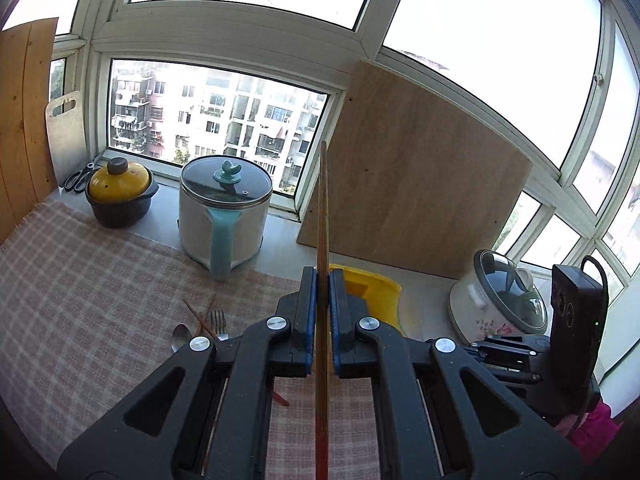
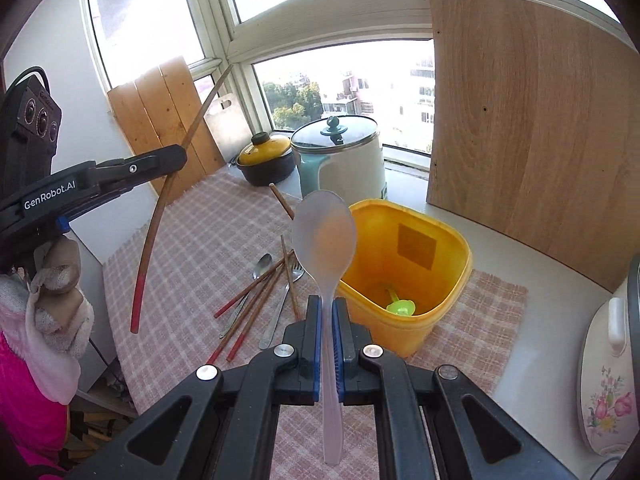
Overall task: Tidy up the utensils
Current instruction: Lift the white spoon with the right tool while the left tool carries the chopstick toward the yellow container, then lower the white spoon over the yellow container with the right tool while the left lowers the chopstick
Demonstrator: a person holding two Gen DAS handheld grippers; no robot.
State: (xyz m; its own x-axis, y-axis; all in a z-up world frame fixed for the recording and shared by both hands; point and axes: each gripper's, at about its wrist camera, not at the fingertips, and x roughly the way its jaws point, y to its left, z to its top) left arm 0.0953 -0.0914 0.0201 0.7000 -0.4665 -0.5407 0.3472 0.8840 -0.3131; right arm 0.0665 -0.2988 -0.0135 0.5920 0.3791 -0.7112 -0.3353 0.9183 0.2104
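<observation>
Utensils held over bench, both tools clamped

Translucent spoon (image 2: 324, 236) upright in right tool (image 2: 328, 320), yellow bin (image 2: 448, 280) at its 3 o'clock; chopstick (image 1: 322, 216) clamped in left tool (image 1: 322, 292); loose cutlery (image 2: 264, 292) at 9 o'clock on checked cloth (image 2: 192, 248)

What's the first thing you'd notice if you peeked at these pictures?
Probably the bright yellow bin on the checked cloth, with a little green spoon at its bottom. Right in front, the right gripper has its jaws shut on a frosty plastic spoon held upright. To the left, the left gripper pinches a long chopstick with a red end, above a pile of utensils.
</observation>
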